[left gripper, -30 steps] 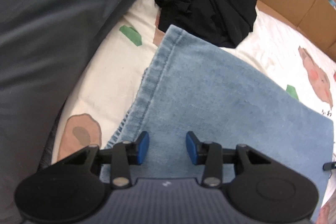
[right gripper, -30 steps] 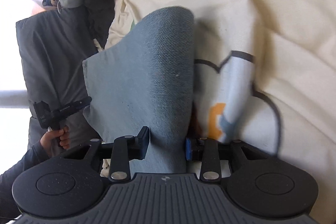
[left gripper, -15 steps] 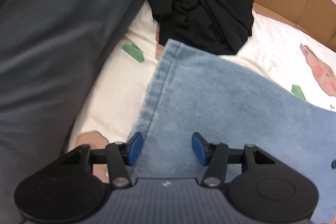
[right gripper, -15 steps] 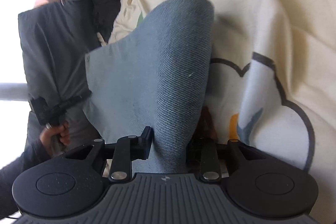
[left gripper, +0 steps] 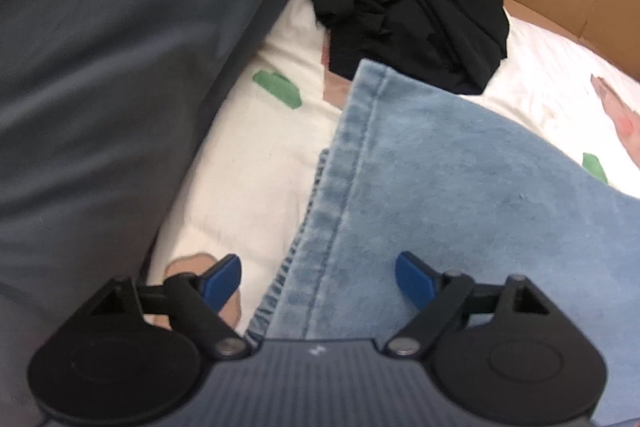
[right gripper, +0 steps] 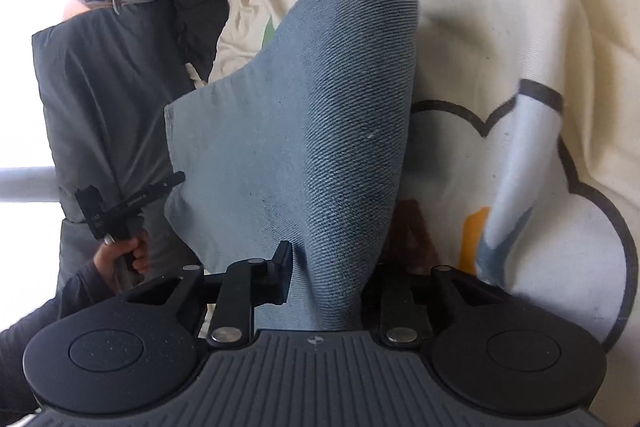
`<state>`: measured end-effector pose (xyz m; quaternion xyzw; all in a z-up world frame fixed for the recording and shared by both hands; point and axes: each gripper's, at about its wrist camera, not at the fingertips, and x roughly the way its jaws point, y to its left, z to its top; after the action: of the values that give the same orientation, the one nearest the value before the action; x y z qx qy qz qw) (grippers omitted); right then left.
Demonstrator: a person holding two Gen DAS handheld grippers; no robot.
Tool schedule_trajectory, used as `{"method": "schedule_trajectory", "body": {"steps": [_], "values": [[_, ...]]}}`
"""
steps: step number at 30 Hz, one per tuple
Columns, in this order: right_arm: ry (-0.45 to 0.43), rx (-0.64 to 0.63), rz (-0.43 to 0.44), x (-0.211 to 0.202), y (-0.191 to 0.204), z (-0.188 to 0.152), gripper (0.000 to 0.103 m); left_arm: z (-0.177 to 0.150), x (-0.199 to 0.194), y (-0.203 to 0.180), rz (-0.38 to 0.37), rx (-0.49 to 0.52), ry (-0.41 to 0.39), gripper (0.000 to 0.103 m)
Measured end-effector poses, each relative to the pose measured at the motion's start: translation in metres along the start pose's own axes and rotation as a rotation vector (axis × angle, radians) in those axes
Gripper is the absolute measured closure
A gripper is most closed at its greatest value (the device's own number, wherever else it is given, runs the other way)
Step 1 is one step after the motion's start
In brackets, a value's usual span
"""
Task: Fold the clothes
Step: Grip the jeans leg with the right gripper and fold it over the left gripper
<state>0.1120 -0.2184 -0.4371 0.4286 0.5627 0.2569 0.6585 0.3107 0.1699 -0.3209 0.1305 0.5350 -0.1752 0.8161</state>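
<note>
Evidently the right gripper (right gripper: 326,277) pinches a raised fold of the blue denim garment (right gripper: 332,131), keeping it lifted off the cream printed bedsheet (right gripper: 500,27) for folding. Meanwhile the left gripper (left gripper: 318,281) hovers with fingers wide over the hemmed edge, near the black clothes (left gripper: 412,3) farther off.

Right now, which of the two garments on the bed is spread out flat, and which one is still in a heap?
The blue jeans lie spread flat, partly between the open left gripper fingers. The black garment is the crumpled heap beyond them.
</note>
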Motion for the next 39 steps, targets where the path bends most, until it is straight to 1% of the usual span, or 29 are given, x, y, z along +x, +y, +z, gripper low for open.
{"method": "schedule_trajectory", "body": {"steps": [3, 4, 6, 9, 14, 17, 20, 25, 32, 36, 39], "values": [[-0.004, -0.005, 0.020, -0.002, 0.005, 0.002, 0.097, -0.003, 0.004, 0.010, -0.062, -0.051, 0.030, 0.020], [-0.010, -0.009, 0.034, -0.006, 0.008, 0.002, 0.097, -0.004, 0.006, 0.013, -0.082, -0.066, 0.042, 0.023], [-0.028, -0.017, 0.065, -0.015, 0.019, 0.003, 0.097, -0.006, 0.009, 0.018, -0.119, -0.088, 0.064, 0.023], [-0.046, -0.035, 0.096, -0.027, 0.037, 0.005, 0.097, -0.006, 0.009, 0.017, -0.135, -0.079, 0.075, 0.025], [-0.057, -0.083, 0.114, -0.045, 0.062, 0.018, 0.098, -0.006, 0.010, 0.014, -0.165, -0.081, 0.087, 0.034], [-0.073, -0.098, 0.118, -0.061, 0.067, 0.025, 0.098, -0.007, 0.010, 0.009, -0.190, -0.093, 0.091, 0.035], [-0.084, -0.114, 0.108, -0.076, 0.072, 0.033, 0.098, -0.009, 0.009, 0.000, -0.225, -0.095, 0.091, 0.037], [-0.111, -0.123, 0.062, -0.103, 0.072, 0.044, 0.098, -0.014, 0.009, -0.028, -0.316, -0.092, 0.081, 0.041], [-0.199, -0.107, -0.020, -0.161, 0.055, 0.054, 0.097, -0.016, 0.018, -0.079, -0.441, -0.095, 0.079, 0.045], [-0.257, -0.089, -0.068, -0.195, 0.046, 0.056, 0.097, -0.016, 0.025, -0.116, -0.479, -0.084, 0.087, 0.045], [-0.302, -0.082, -0.105, -0.217, 0.043, 0.059, 0.097, -0.014, 0.031, -0.135, -0.508, -0.095, 0.092, 0.047]]}}
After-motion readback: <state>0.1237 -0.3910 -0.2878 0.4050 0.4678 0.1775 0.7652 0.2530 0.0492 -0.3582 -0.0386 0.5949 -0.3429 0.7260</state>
